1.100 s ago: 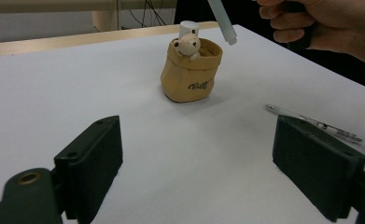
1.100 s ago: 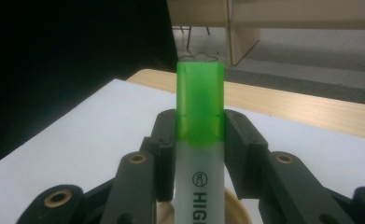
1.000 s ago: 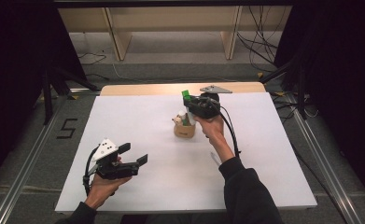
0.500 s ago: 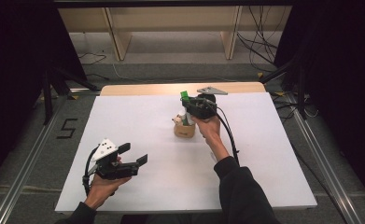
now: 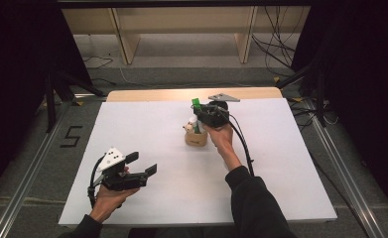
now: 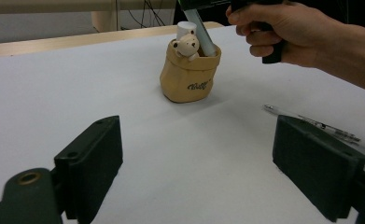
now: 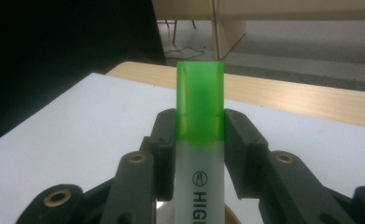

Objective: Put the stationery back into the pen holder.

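Note:
A tan pen holder (image 5: pixel 195 139) shaped like a sack with a small bear on its rim stands mid-table; it also shows in the left gripper view (image 6: pixel 189 79). My right gripper (image 5: pixel 205 115) is shut on a green-capped highlighter (image 7: pixel 200 100) just above it. The highlighter's pale body (image 6: pixel 203 35) slants down into the holder's mouth, next to a white cylinder (image 6: pixel 186 29). My left gripper (image 5: pixel 143 165) rests near the table's front left, open with nothing between its jaws (image 6: pixel 199 163).
A clear pen (image 6: pixel 311 123) lies flat on the white table top (image 5: pixel 281 163), to the right of the holder in the left gripper view. A wooden strip (image 5: pixel 157 94) runs along the far edge, with shelving legs and cables on the floor beyond.
The right gripper with the highlighter has edged slightly left, over the holder. The left gripper has kept still.

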`<state>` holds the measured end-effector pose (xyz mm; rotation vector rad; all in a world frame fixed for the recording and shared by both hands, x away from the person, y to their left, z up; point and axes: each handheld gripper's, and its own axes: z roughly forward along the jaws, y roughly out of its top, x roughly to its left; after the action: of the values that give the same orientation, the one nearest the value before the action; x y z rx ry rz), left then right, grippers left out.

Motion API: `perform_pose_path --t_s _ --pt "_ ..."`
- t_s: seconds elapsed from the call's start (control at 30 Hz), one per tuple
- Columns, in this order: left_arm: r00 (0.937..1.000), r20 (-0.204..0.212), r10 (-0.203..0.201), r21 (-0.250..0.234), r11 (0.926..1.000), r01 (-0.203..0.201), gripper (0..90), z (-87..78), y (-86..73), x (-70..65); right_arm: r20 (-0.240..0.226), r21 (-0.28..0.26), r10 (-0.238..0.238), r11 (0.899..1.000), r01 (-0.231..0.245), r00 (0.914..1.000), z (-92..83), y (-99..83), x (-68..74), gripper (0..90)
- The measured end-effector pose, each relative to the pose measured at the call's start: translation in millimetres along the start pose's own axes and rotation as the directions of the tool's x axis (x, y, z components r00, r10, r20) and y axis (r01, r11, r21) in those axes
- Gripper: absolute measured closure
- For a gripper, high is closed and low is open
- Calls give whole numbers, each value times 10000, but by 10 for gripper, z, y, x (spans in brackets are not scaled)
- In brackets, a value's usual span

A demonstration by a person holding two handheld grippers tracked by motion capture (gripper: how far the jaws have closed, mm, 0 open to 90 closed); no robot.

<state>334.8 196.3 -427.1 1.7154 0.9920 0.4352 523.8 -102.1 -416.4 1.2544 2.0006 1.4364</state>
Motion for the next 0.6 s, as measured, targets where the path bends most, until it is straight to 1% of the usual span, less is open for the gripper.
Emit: perform_pose_path --t_s 0.2,0.27,0.6 --pt "10000 6 4 18 10000 -4 155 2 -2 -1 -24 95 -21 10000 21 10000 16 -43 -4 668" --pt "10000 11 12 5 10000 -12 155 1 -1 -2 -103 192 31 9998 -29 9999 10 -59 -14 668" --pt "10000 -3 23 4 10000 -23 155 5 -3 -7 -160 246 -266 9993 270 9995 -47 -52 6 668"
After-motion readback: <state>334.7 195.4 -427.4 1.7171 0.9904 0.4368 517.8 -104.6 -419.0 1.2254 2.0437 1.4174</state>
